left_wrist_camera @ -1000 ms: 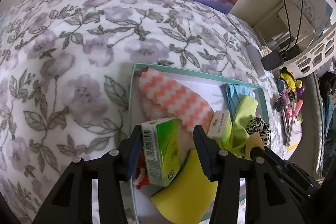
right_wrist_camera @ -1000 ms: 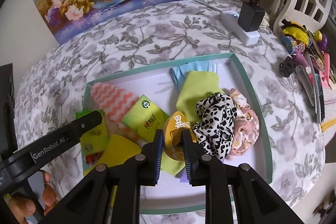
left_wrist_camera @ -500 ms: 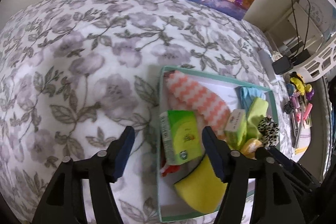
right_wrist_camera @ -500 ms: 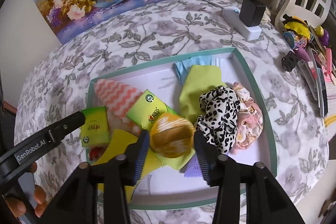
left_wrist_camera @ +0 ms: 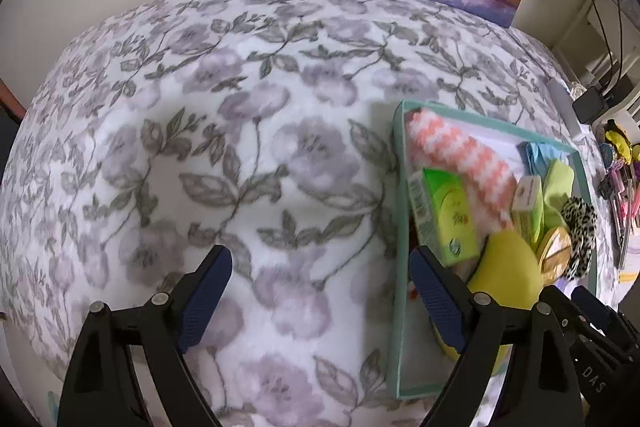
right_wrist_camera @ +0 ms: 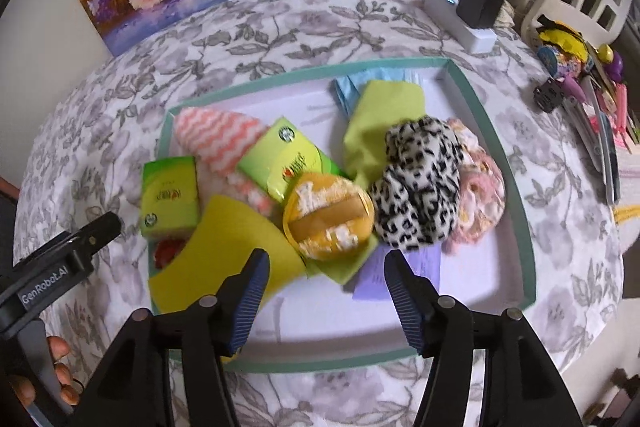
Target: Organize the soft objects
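Both grippers just let go, so here's where we're at. Our left gripper (left_wrist_camera: 318,297) had the green tissue pack (left_wrist_camera: 450,217) pinched a second ago; its jaws have just been opening and now stand wide with nothing between them, hanging over bare floral bedspread (left_wrist_camera: 224,131) in the lower middle of the left wrist view, while the pack lies inside the teal tray (left_wrist_camera: 397,227) at its left edge, at the right of that frame. Same story on the right gripper (right_wrist_camera: 326,275): it was clamped on the round yellow puff (right_wrist_camera: 328,217), its jaws have just been opening too, and the puff now rests free in the tray's middle, just above the open fingertips, leaning on a yellow-green cloth (right_wrist_camera: 378,125) and touching the leopard scrunchie (right_wrist_camera: 418,187). The pink zigzag cloth (right_wrist_camera: 220,143) and yellow sponge (right_wrist_camera: 224,247) sit in the tray's left half. We'd say both drops are done and everything soft we can see is already in the tray, so we reckon this one's nearly wrapped up.
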`<state>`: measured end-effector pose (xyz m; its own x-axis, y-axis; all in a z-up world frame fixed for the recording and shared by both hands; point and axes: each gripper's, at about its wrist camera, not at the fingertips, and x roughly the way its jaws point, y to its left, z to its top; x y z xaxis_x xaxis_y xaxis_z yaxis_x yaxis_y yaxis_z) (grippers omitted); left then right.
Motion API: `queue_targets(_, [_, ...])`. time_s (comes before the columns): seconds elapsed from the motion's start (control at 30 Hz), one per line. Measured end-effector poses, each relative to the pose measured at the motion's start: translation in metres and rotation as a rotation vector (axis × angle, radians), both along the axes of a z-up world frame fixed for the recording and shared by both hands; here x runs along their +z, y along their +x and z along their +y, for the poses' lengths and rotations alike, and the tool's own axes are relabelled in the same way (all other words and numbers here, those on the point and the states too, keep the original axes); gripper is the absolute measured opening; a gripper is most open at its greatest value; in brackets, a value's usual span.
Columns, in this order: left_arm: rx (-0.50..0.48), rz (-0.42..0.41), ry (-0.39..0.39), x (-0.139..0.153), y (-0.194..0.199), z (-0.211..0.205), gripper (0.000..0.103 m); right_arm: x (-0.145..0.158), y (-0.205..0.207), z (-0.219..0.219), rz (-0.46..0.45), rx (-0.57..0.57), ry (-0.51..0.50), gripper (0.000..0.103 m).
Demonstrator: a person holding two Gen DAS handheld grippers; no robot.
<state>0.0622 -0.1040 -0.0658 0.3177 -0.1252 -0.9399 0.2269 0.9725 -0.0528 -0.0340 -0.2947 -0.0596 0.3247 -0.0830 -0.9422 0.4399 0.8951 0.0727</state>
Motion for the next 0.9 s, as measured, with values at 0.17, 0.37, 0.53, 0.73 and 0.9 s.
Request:
queue_targets(0.17, [-0.024, -0.046, 0.030, 0.011, -0.017, 0.005, 0.091, 0.001, -0.013, 0.008, -0.011, 0.008, 0.003, 0.080])
queue_targets(0.37, [-0.050, -0.108, 0.057, 0.028, -0.038, 0.013, 0.091, 0.008, -0.026, 0.021, -0.029, 0.028, -0.031, 0.103])
queue_targets(0.53, [-0.049, -0.149, 0.062, 0.040, -0.050, 0.020, 0.091, 0.013, -0.033, 0.030, -0.037, 0.039, -0.051, 0.103])
queue_targets(0.73, [-0.022, -0.192, 0.072, 0.052, -0.060, 0.031, 0.091, 0.022, -0.038, 0.031, -0.055, 0.024, -0.082, 0.103])
queue_targets(0.9, [0.008, -0.204, 0.099, 0.057, -0.065, 0.039, 0.091, 0.028, -0.041, 0.031, -0.069, 0.016, -0.088, 0.103])
